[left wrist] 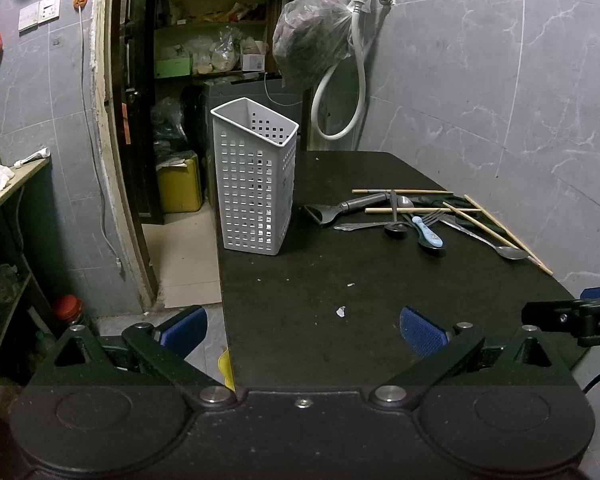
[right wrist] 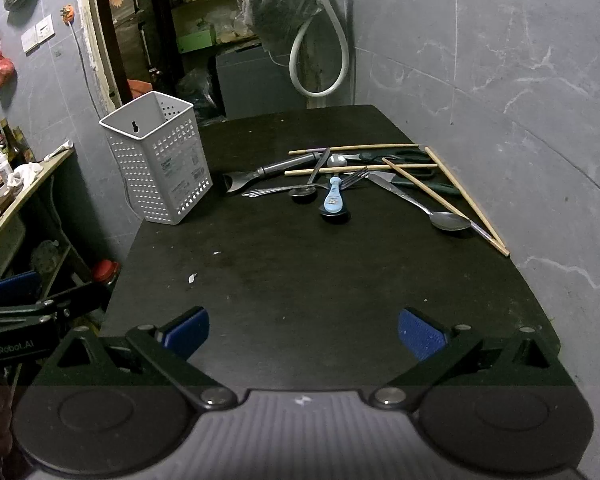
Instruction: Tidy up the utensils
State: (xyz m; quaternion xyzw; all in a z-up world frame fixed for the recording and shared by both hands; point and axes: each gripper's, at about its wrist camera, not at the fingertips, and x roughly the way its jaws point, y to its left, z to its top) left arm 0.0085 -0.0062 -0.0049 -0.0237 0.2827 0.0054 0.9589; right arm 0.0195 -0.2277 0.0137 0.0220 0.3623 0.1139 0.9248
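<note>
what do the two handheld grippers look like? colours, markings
Both: black linkage fingers with silver pivot pins and textured blue pads. Left gripper has a smooth black body; right gripper a ribbed grey centre. White "GenRobot.AI" lettering on the left gripper's side in the right wrist view.

You had the utensil basket (right wrist: pixel 162 160) upright at the table's (right wrist: pixel 320 280) far-left edge. The utensil pile sat right of it, well apart from both grippers: peeler (right wrist: pixel 260 174) nearest the basket, fork (right wrist: pixel 300 188) before it, child's spoon (right wrist: pixel 334 200) nearer you. Chopsticks (right wrist: pixel 466 196) crossed over scissors (right wrist: pixel 400 158) at far right, a large spoon (right wrist: pixel 448 220) at their near end. A hose (right wrist: pixel 320 60) hung behind the table.
</note>
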